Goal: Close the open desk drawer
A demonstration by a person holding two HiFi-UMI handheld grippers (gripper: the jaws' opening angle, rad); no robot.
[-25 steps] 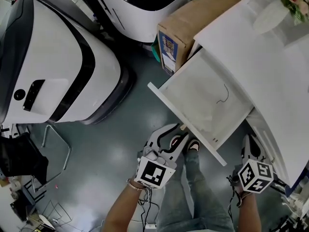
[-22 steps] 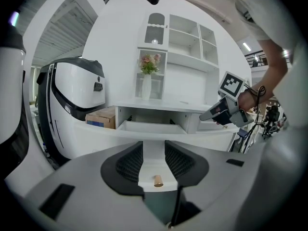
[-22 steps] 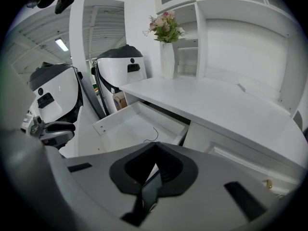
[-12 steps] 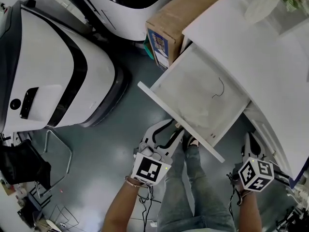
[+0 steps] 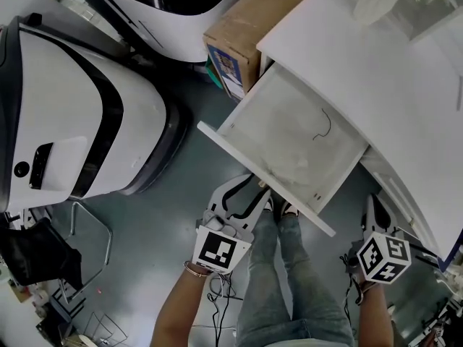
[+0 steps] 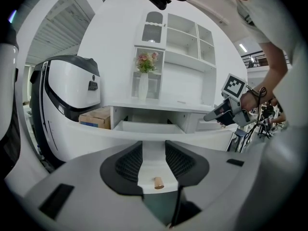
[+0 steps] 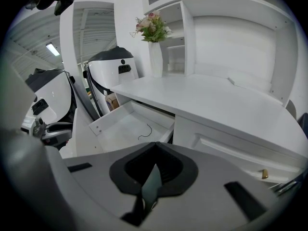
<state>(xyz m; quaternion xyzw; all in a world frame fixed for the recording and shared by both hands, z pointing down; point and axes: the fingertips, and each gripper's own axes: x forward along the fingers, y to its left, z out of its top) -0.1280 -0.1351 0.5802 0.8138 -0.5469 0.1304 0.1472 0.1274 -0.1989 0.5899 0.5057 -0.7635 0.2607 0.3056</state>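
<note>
White desk filled the upper right of the head view, w/ the open drawer standing out from it toward frame centre and a thin dark wire lying inside. Left tool sat at the drawer front, lower centre, jaws narrowly apart w/ the small wooden knob between them, not clamped. Right tool hung at lower right near the drawer's corner, jaws together, nothing in them. Cardboard box stood at top centre, just beside the drawer.
</note>
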